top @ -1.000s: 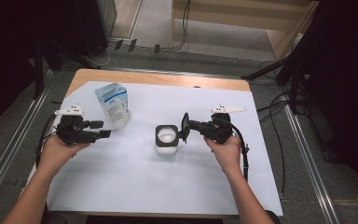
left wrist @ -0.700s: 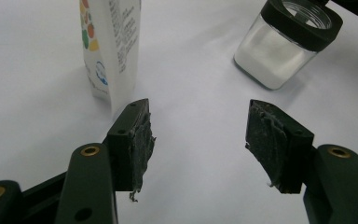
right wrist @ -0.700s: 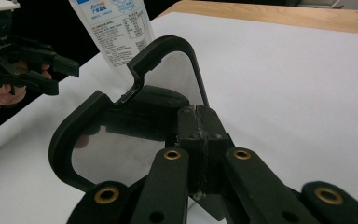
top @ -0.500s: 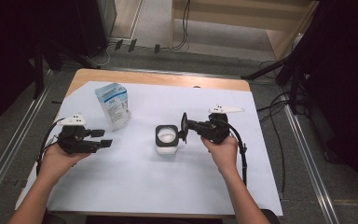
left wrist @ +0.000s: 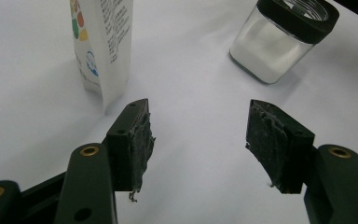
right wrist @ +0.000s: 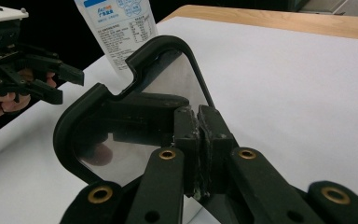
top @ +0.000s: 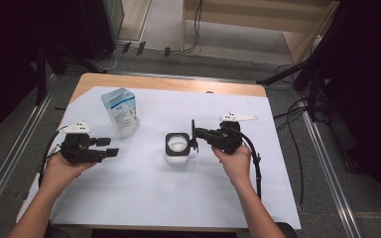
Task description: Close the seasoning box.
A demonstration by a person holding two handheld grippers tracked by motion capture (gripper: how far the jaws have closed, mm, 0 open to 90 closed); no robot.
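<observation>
A square glass jar point(top: 177, 148) of white powder stands open in the middle of the white sheet; the left gripper view has it at top right point(left wrist: 279, 39). My right gripper point(top: 198, 135) is just to its right, shut on the jar's black-rimmed clear lid point(top: 193, 134), which it holds on edge. The right gripper view shows the pads point(right wrist: 198, 135) pinching the lid's rim point(right wrist: 135, 121). A white and blue pouch point(top: 121, 111) stands upright at the back left. My left gripper point(top: 111, 147) hovers in front of it, open and empty point(left wrist: 198, 135).
The white sheet point(top: 144, 198) covers most of a wooden table point(top: 168, 83), whose bare edge shows at the back. Cables trail on the floor behind and to the right. Metal rails point(top: 15, 158) run along both sides of the table.
My left gripper has drawn a little back toward the person, away from the pouch. The right gripper and the lid have kept still.
</observation>
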